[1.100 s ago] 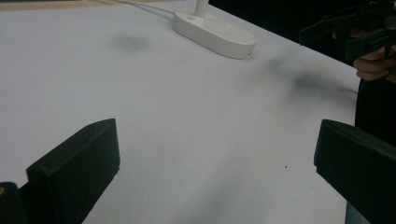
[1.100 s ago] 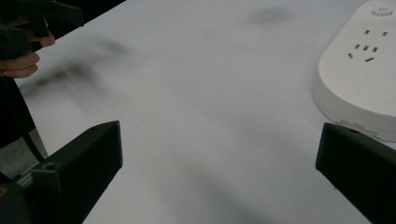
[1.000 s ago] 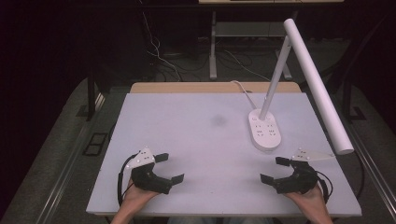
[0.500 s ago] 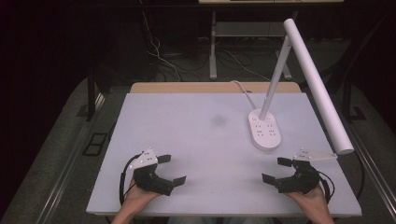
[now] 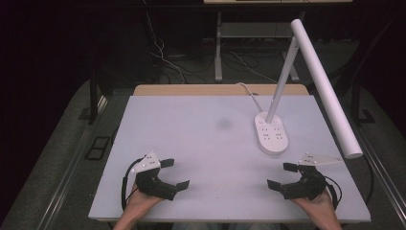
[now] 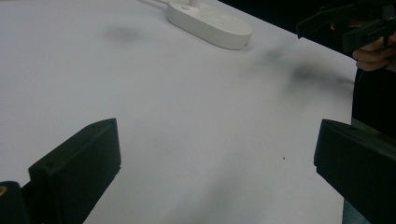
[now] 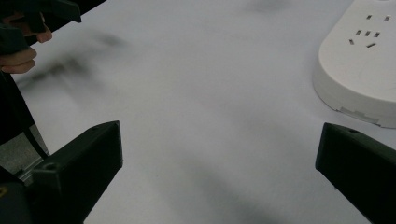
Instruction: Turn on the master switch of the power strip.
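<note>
Standing at the right rear of the pale grey worktop [image 5: 201,143], the white desk lamp with an oval socket-studded base [image 5: 272,134] is the nearest thing to either hand, its long white tube head [image 5: 325,91] slanting forward and down over the right edge. The right tongs [image 5: 283,176] hover near the front edge, just in front of that base, jaws spread wide and holding nothing; in the right gripper view the base [image 7: 359,65] sits close beyond the right jaw. The left tongs [image 5: 173,173] hover well apart at the front left, equally wide open and empty. A likely risk, as I judge it, is the right tongs rising into the overhanging tube head, or nudging the base sideways and tipping the lamp, since the head hangs just above that hand. Compared with a second ago, both tongs have drifted slightly toward the front edge; the lamp has not moved.
</note>
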Demonstrator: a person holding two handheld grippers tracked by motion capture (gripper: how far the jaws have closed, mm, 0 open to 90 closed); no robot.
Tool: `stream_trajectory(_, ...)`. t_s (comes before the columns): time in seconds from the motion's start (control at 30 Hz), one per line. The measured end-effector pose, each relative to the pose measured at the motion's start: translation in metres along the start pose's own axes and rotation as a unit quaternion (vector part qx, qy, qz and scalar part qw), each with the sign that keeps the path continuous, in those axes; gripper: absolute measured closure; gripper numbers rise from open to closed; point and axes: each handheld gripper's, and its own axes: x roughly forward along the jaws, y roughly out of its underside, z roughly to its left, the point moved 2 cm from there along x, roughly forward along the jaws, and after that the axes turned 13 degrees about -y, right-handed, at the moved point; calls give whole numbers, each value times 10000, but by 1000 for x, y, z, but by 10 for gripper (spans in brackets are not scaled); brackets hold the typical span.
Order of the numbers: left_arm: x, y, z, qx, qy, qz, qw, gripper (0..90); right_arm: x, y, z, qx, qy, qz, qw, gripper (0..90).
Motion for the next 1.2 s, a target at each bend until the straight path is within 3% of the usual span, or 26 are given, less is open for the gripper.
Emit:
stream_trajectory(0.5,0,1,0,-43,0,23,10000,0,1,-5,3,45,17,140,9999,1)
stream_trajectory(1.2,1,2,1,-50,-23,69,10000,0,1,-32,-6,1,8,275,9996,1)
